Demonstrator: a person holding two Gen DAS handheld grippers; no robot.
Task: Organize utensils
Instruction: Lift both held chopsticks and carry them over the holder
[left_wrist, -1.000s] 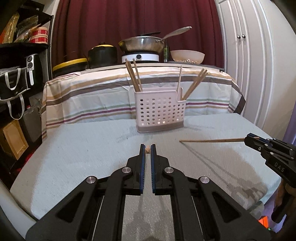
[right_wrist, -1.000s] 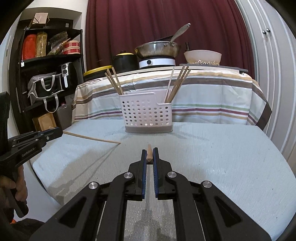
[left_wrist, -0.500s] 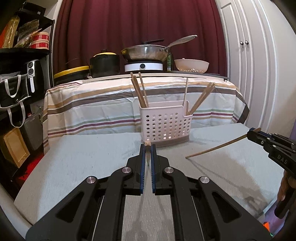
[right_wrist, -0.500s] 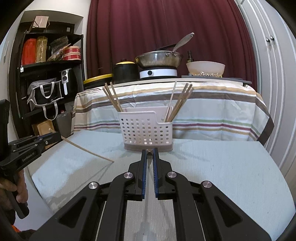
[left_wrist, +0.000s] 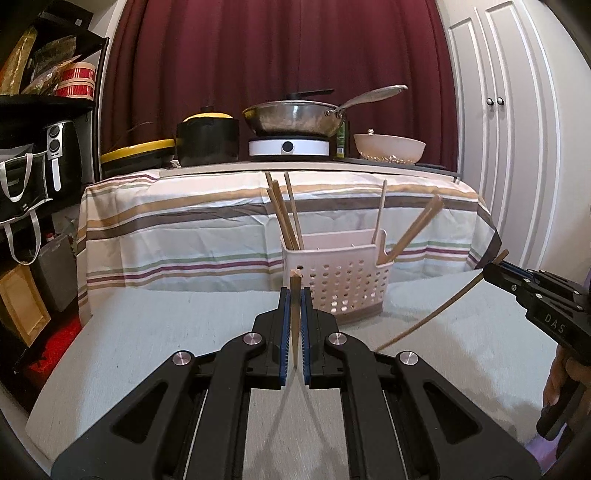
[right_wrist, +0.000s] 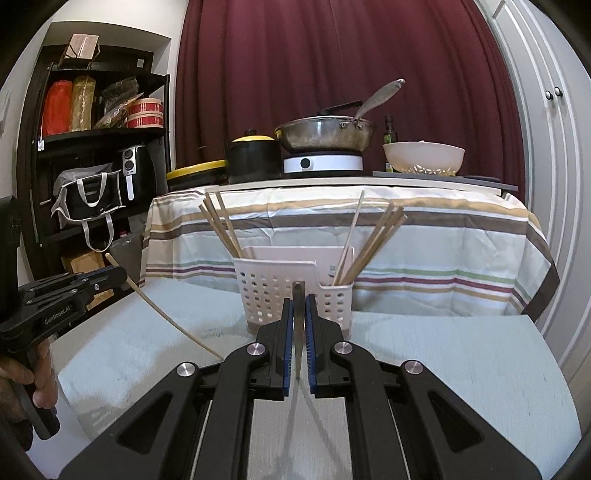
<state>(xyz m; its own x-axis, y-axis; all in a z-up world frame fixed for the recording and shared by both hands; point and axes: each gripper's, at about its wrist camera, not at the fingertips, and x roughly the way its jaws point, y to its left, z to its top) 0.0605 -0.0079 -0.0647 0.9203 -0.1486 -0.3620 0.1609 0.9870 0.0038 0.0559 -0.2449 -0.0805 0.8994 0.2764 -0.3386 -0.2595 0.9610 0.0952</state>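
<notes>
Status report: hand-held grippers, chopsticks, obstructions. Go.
Left hand-held gripper shut on chopstick. Right hand-held gripper shut on second chopstick. Caddy ahead, path open.

Lettering on the two claws

"DAS" stands in pale letters on the right claw (left_wrist: 495, 272) at 3 o'clock; "GenRobot.AI" stands on the left claw (right_wrist: 120, 275) at 9 o'clock.
</notes>
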